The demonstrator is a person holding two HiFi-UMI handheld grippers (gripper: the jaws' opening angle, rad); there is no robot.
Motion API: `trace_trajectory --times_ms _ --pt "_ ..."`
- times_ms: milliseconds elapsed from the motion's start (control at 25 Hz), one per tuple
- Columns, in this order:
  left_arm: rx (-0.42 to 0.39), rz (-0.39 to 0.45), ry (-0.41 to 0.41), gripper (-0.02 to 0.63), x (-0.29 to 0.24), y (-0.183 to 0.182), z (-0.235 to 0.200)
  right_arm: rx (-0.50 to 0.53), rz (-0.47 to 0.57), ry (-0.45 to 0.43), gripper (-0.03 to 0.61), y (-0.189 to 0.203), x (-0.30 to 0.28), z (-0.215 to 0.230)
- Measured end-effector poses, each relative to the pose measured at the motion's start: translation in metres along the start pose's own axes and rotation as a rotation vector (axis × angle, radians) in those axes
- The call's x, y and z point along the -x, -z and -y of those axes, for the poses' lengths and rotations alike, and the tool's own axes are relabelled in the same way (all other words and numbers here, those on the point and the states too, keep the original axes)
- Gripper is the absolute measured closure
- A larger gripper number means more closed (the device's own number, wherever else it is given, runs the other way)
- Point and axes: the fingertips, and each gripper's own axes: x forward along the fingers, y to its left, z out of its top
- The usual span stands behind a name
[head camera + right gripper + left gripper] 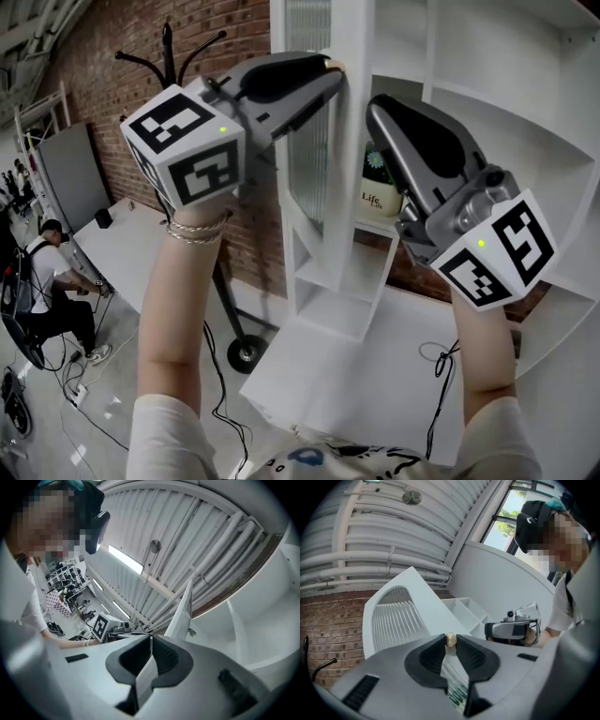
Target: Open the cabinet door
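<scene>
Most of the swing looks done: the door (314,150) stands well out from the cabinet (487,56), its edge toward the head camera, with the left hand-held gripper (333,73) pinched on its brass knob (450,639). The right hand-held gripper (377,108) hangs by the shelves, jaws together and empty. Only a last widening, if any, seems left.

Our head camera looks steeply down over both forearms (173,309) at the white cabinet (487,56); the left tongs (330,69) and right tongs (375,105) sit close beneath it; each tongs camera rides just behind its own tips, tilted upward, the left facing the cabinet door (393,616) and knob (450,639), the right the ceiling (197,531); each catches the other tongs; all three share the door.
</scene>
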Motion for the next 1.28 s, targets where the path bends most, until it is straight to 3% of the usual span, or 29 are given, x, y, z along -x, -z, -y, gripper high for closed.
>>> trace_trajectory --times_ms 360,640,1080,1280 --pt "0.072 0.035 -0.018 0.531 0.058 -0.009 -0.011 -0.048 0.060 -0.081 0.549 0.001 -0.026 -0.037" --pt "0.071 0.012 -0.074 0.525 0.097 -0.013 -0.028 -0.093 0.083 -0.141 0.549 0.010 -0.048 -0.061" --pt "0.030 0.007 -0.260 0.531 0.147 -0.010 -0.060 -0.192 0.103 -0.215 0.549 0.032 -0.075 -0.081" --pt "0.047 0.011 -0.349 0.540 0.166 -0.005 -0.075 -0.219 0.120 -0.241 0.549 0.037 -0.085 -0.087"
